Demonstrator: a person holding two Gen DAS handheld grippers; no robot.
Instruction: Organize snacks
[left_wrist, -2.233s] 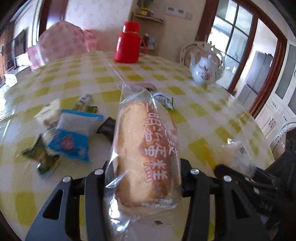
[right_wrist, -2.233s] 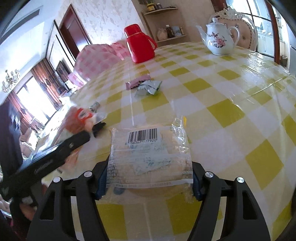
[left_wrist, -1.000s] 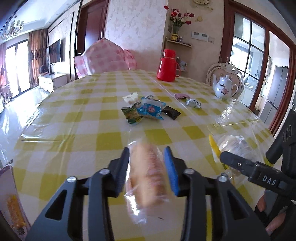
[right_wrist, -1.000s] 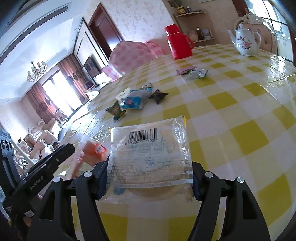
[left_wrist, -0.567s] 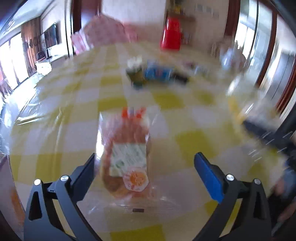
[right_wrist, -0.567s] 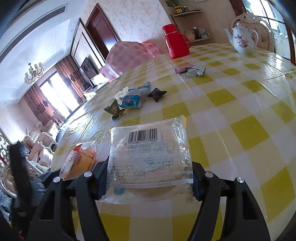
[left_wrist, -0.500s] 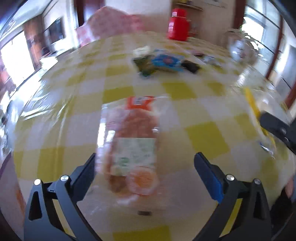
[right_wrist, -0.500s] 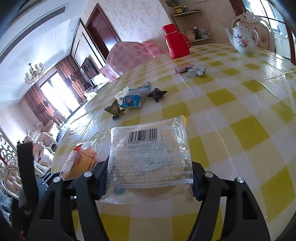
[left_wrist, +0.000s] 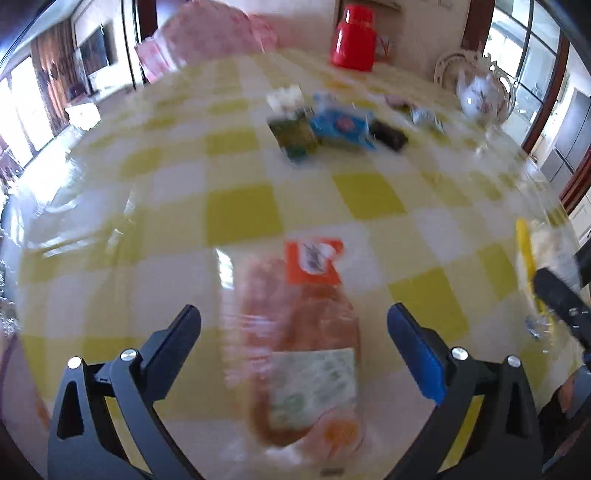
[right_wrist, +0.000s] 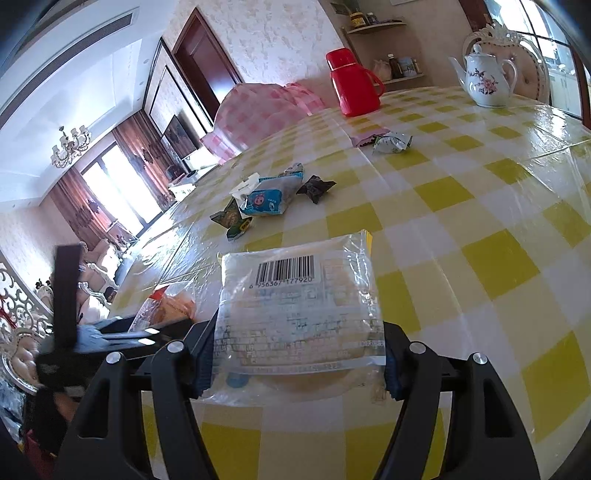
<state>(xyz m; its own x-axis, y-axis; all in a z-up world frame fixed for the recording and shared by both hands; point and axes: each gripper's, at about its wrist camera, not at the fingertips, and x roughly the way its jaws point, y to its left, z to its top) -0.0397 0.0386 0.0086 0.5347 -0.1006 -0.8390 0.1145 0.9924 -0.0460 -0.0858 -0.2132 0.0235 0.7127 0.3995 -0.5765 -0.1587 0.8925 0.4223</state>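
The long bread packet (left_wrist: 301, 347), clear wrap with an orange tab at its far end and a pale label near its close end, lies on the yellow-checked counter (left_wrist: 240, 218) near its front edge. The left gripper (left_wrist: 293, 332) stands with its fingers spread wide to either side of it, apparently not touching; the view is blurred. The right gripper (right_wrist: 297, 345) has its fingers clamped on a flat barcode packet (right_wrist: 299, 306). Bare counter separates both from the snack cluster (right_wrist: 264, 201). Farther back stand a red flask (right_wrist: 352, 83) and a teapot (right_wrist: 484, 79).
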